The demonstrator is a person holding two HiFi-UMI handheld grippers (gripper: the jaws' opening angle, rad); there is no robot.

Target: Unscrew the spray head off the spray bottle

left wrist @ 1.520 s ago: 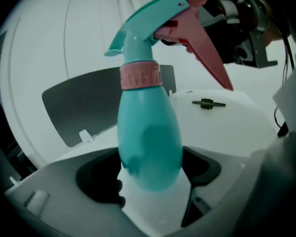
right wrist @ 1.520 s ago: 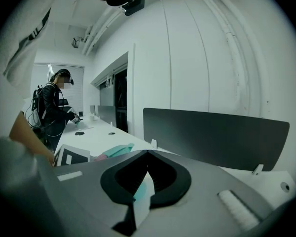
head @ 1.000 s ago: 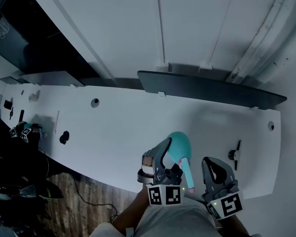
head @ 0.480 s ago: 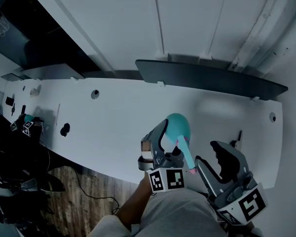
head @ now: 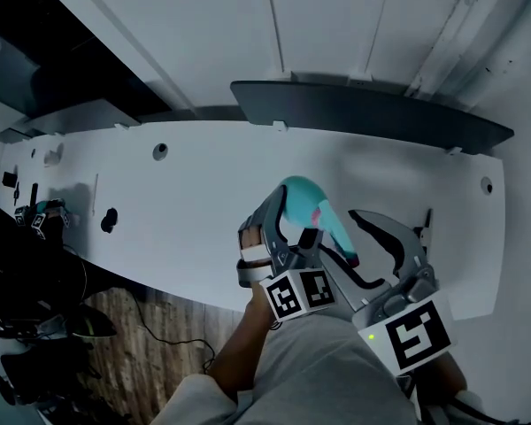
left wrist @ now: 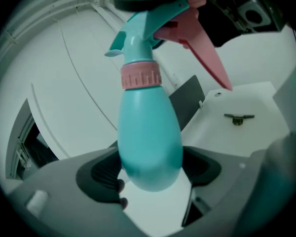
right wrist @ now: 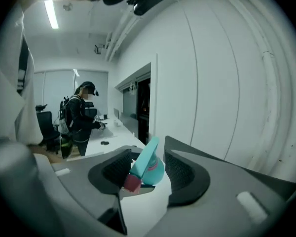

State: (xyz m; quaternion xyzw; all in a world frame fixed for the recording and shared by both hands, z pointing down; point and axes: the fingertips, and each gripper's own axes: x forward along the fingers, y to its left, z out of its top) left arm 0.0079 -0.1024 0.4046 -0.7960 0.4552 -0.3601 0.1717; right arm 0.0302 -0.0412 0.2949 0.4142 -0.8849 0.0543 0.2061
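Note:
A teal spray bottle (head: 303, 198) with a pink collar (left wrist: 141, 74) and pink trigger (left wrist: 203, 49) is held above the white table (head: 186, 224). My left gripper (head: 288, 224) is shut on the bottle's rounded body (left wrist: 150, 132), low on it. My right gripper (head: 361, 242) stands to the right, and its jaws have just been opening. In the right gripper view the spray head (right wrist: 148, 163) lies between its pads (right wrist: 180, 169) with a gap on either side, its pink tip (right wrist: 132, 182) pointing toward the camera.
A long dark panel (head: 372, 118) runs along the wall behind the table. A small black fitting (head: 422, 228) sits at the table's right end. More gear lies at the far left (head: 40, 220). A person (right wrist: 81, 117) stands at a desk far off.
The right gripper went from shut beside the bottle to open, rose and rolled, and now reaches around the spray head. The left gripper shifted slightly with the bottle.

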